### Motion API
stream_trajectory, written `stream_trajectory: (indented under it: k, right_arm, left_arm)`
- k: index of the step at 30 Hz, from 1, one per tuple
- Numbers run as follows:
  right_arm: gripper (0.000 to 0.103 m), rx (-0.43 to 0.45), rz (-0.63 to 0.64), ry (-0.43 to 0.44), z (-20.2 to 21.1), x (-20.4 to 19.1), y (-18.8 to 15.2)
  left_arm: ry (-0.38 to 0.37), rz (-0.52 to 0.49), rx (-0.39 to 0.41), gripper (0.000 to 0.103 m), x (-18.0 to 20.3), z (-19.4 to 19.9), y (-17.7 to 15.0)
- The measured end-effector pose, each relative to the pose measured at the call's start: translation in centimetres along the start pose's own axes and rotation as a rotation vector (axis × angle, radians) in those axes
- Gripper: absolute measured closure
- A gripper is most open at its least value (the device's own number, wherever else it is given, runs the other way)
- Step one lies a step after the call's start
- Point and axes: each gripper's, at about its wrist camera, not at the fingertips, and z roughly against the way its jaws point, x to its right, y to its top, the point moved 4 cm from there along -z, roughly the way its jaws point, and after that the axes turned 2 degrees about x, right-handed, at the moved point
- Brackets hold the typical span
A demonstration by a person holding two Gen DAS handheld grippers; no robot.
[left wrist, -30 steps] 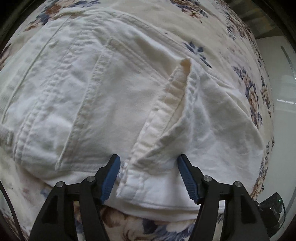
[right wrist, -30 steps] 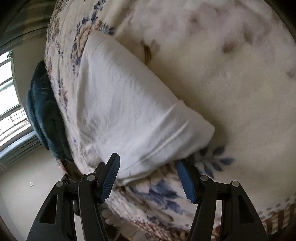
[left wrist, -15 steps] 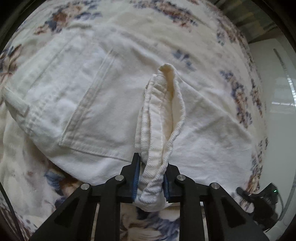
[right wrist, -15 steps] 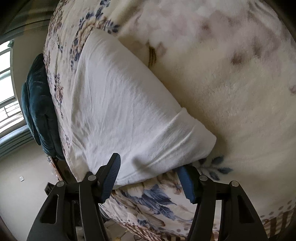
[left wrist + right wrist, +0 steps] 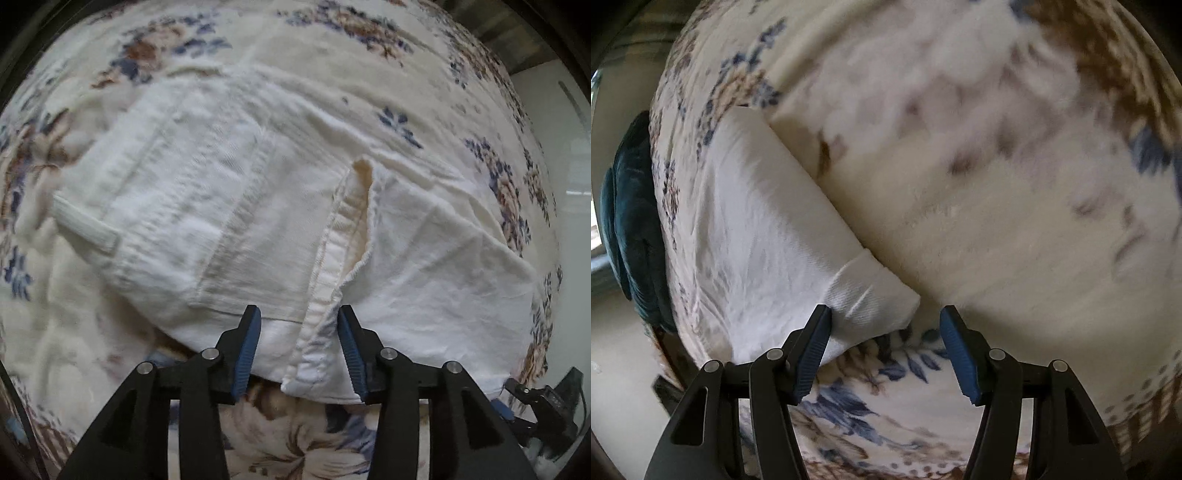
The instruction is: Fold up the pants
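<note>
White pants (image 5: 229,221) lie on a floral blanket, back pocket and waistband up in the left wrist view. My left gripper (image 5: 299,349) is open, its blue pads on either side of the near waistband edge (image 5: 317,332), which lies loose between them. In the right wrist view the pants' leg end (image 5: 768,251) lies flat near the bed edge. My right gripper (image 5: 884,349) is open, with the hem corner (image 5: 875,299) just ahead of its left pad.
The floral blanket (image 5: 997,184) covers the bed. A dark teal cushion (image 5: 628,221) sits beyond the bed edge at left. Pale floor (image 5: 620,387) shows below it. A black device (image 5: 546,402) lies at the lower right of the left wrist view.
My left gripper was shut on the waistband half a second ago and has now opened, and the fabric has dropped flat. My right gripper stayed open and shifted right toward the hem corner.
</note>
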Motion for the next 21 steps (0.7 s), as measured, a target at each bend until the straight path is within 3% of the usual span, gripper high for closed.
stream_trajectory:
  k: [3, 5, 6, 9, 12, 14, 16, 18, 19, 21]
  right_arm:
    - [0.041, 0.025, 0.091, 0.035, 0.5, -1.5, 0.2]
    - [0.057, 0.026, 0.121, -0.006, 0.3, -1.2, 0.2]
    - [0.072, 0.020, 0.143, -0.084, -0.1, -0.8, 0.2]
    - [0.071, -0.029, 0.072, -0.079, 0.2, 1.0, 0.3]
    - [0.071, -0.022, 0.095, -0.056, 1.2, 0.9, 1.1]
    - [0.064, -0.004, 0.102, -0.054, 1.8, 0.5, 1.7]
    - [0.057, 0.000, 0.085, 0.003, 1.9, 0.0, 2.6]
    - [0.057, -0.024, 0.071, 0.034, 1.0, 0.2, 3.1]
    - [0.058, -0.044, 0.074, 0.034, 0.5, 0.2, 3.2]
    - [0.061, -0.053, 0.077, -0.058, -0.5, 0.8, 2.8]
  left_arm:
    - [-0.031, 0.038, 0.012, 0.052, -0.3, 0.0, 0.2]
    - [0.000, 0.033, -0.002, 0.052, -0.3, -1.0, 0.2]
    - [0.008, 0.042, -0.018, 0.052, -0.4, -1.5, 0.1]
    - [0.014, 0.059, -0.016, 0.052, -0.7, -1.5, 0.2]
    - [0.048, 0.026, 0.005, 0.048, -0.8, -0.9, 0.0]
    - [0.050, 0.018, 0.007, 0.048, -1.1, -0.5, -0.2]
    - [0.046, 0.022, 0.008, 0.048, -1.0, -0.5, -0.2]
    - [0.041, 0.028, 0.010, 0.048, -1.1, -0.5, -0.1]
    - [0.044, 0.031, 0.009, 0.046, -1.2, -0.7, -0.1]
    - [0.039, 0.048, 0.005, 0.046, -1.5, -1.2, 0.0]
